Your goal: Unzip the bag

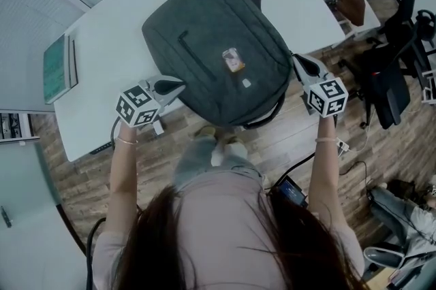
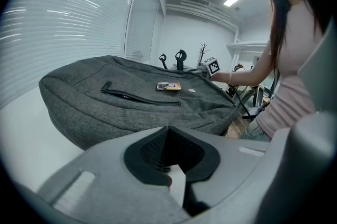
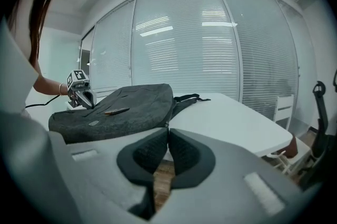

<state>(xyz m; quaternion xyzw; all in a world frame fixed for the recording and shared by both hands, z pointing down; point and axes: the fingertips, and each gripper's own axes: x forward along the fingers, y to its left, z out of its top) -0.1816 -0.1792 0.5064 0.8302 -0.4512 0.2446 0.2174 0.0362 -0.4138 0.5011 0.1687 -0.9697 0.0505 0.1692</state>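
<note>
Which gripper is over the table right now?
The left gripper, beside the backpack: white table shows beneath it. The right gripper hangs past the edge, over wooden floor.

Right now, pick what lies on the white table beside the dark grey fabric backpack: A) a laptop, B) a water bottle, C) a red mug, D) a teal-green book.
D: a teal-green book lies near the left end of the white table in the head view, apart from the dark grey fabric backpack.

White table (image 1: 112,40) — grey backpack (image 1: 211,43) lying flat, green book (image 1: 54,69) at edge
</note>
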